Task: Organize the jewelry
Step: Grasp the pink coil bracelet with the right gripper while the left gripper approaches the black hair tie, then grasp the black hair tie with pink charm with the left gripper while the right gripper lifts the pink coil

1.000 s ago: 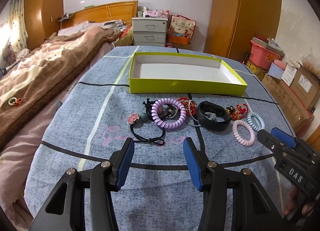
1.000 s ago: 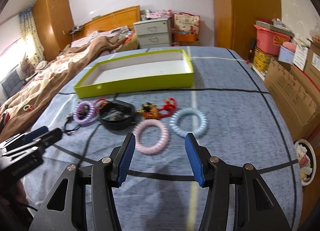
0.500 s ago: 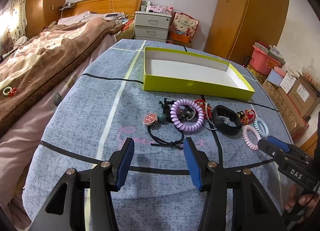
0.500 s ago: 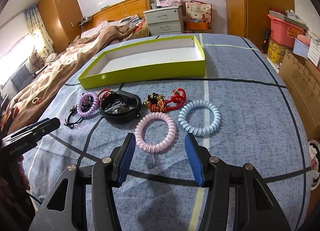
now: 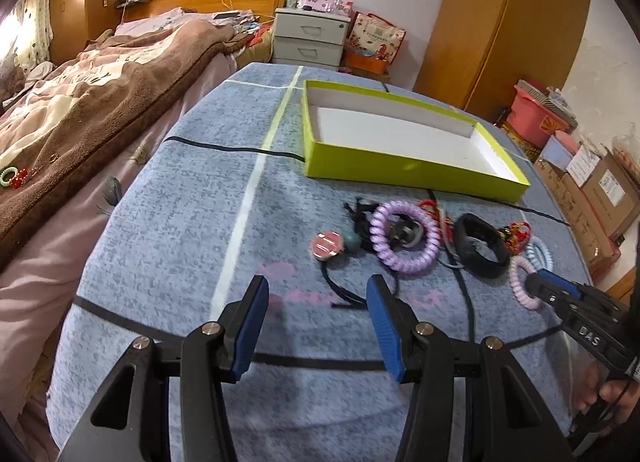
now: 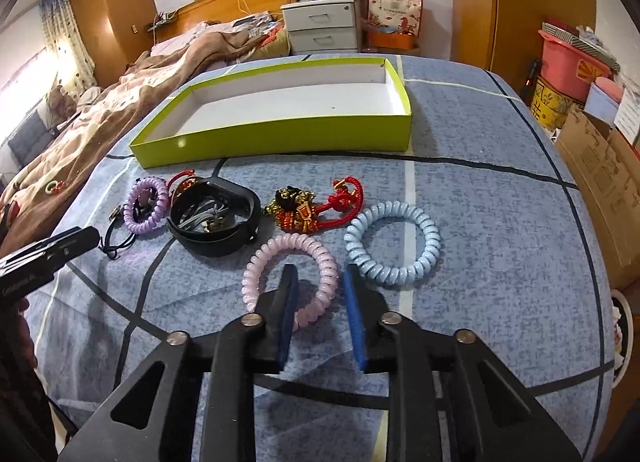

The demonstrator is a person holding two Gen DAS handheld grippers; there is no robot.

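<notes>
Your right gripper [image 6: 318, 294] is closing its jaws across the near arc of the pink spiral hair tie [image 6: 290, 274]: 1 blue pad sits inside the ring and the other outside it, so the coil lies between them, but you cannot yet call it pinched, since a gap shows at the outer pad. Straddling the band like that is a sound choice, I judge, because a soft coil lying flat on cloth offers nothing else to bite. Your left gripper [image 5: 316, 316] stands wide and holds nothing, hanging over bare blue bedspread [image 5: 168, 230] just short of the black cord hair tie [image 5: 340, 286] with its pink button charm [image 5: 327, 247], probably your next pick on that side. The remaining pieces lie in a loose row in front of the tray: the purple spiral hair tie [image 6: 146, 200], the black wristband [image 6: 214, 216] with small bits inside it, the red knotted charm [image 6: 316, 208], and the light blue spiral hair tie [image 6: 394, 248] just beside the pink one. The lime-green tray [image 6: 280, 138] behind them looks bare inside, so the sorting has hardly begun.
</notes>
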